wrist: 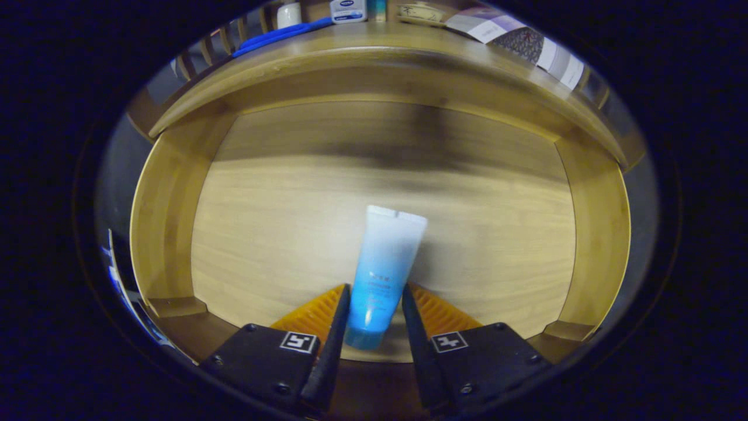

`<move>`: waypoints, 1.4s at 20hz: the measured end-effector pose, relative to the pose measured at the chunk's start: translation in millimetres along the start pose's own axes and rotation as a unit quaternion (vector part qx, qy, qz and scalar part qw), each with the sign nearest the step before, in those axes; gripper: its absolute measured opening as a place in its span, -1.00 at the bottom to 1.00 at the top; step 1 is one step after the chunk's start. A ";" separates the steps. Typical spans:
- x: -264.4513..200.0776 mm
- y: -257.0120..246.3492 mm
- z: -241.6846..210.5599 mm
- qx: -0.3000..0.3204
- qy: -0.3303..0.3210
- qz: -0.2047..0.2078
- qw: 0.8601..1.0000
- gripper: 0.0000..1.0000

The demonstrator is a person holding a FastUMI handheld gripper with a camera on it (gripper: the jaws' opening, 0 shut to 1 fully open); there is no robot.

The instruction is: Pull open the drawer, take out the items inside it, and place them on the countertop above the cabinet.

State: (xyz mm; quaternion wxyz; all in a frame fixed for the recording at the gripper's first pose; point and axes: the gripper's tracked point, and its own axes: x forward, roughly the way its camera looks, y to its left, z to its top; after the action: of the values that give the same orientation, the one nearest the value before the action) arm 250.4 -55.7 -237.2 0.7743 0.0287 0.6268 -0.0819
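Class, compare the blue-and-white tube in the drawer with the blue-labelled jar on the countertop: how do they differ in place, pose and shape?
The tube lies flat on the drawer floor; the jar stands upright on the countertop.
The tube sits between the fingers of the gripper; the jar is far beyond them.
The tube is long and slim; the jar looks squat.
Both show blue and white.

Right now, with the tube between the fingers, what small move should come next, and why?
Probably close the tool on the blue tube. The tube lies in the open drawer with its lower end between the fingers, which flank it closely but do not clearly press it yet.
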 end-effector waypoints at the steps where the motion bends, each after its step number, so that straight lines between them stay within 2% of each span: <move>1: -0.3 0.6 1.7 0.001 -0.004 0.004 1.000 0.09; 4: -13.1 0.0 -0.7 0.017 -0.024 0.023 0.999 -0.10; 10: -77.4 -21.4 11.2 0.043 -0.104 0.052 0.992 -0.15; 15: -123.5 -37.1 7.4 0.058 -0.134 0.077 0.986 -0.15; 22: -182.3 -32.1 22.0 0.056 -0.172 0.085 0.980 -0.15; 25: -200.8 -30.9 38.7 0.051 -0.191 0.066 0.978 -0.16; 28: -198.8 -24.0 54.3 0.050 -0.190 0.053 0.979 -0.16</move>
State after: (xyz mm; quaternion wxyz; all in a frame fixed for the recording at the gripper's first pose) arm 259.0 -69.2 -30.3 0.8800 0.0846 0.4610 -0.0762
